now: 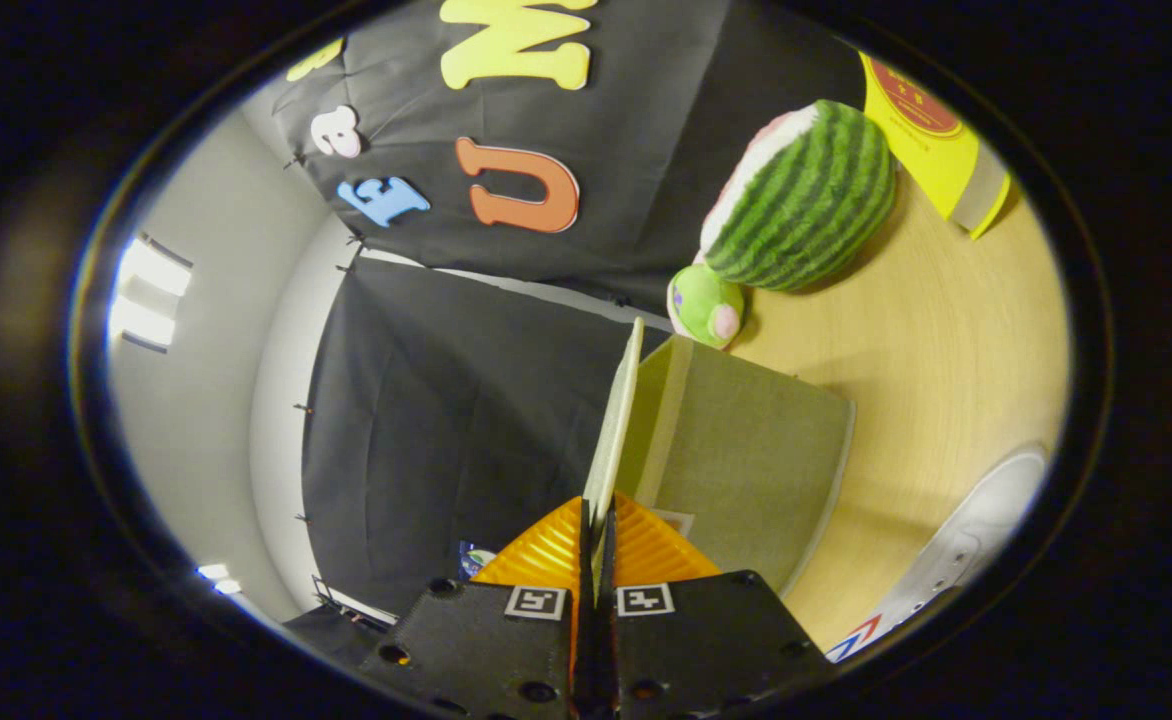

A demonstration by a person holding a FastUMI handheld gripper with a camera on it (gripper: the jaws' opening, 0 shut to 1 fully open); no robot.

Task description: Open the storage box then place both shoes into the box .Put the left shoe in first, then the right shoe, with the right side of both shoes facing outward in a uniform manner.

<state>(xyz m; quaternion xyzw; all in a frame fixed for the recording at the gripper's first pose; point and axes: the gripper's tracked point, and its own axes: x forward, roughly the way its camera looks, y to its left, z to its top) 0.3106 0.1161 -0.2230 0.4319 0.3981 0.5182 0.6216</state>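
Note:
My gripper [596, 540] is shut on the thin edge of the storage box's lid [614, 425], both orange fingers [546, 555] pressing it from either side. The lid stands edge-on, running away from the fingertips and raised off the box. The grey-green fabric storage box [746, 470] sits just to the right of the lid on the wooden table [946, 320]. A white shoe [966, 545] with red and blue marks lies on the table beyond the box's right side, partly cut off.
A watermelon-shaped plush [806, 200] and a small green plush [706, 305] sit on the table past the box. A yellow container [931, 140] stands farther off beside the watermelon. The whole scene appears rotated sideways.

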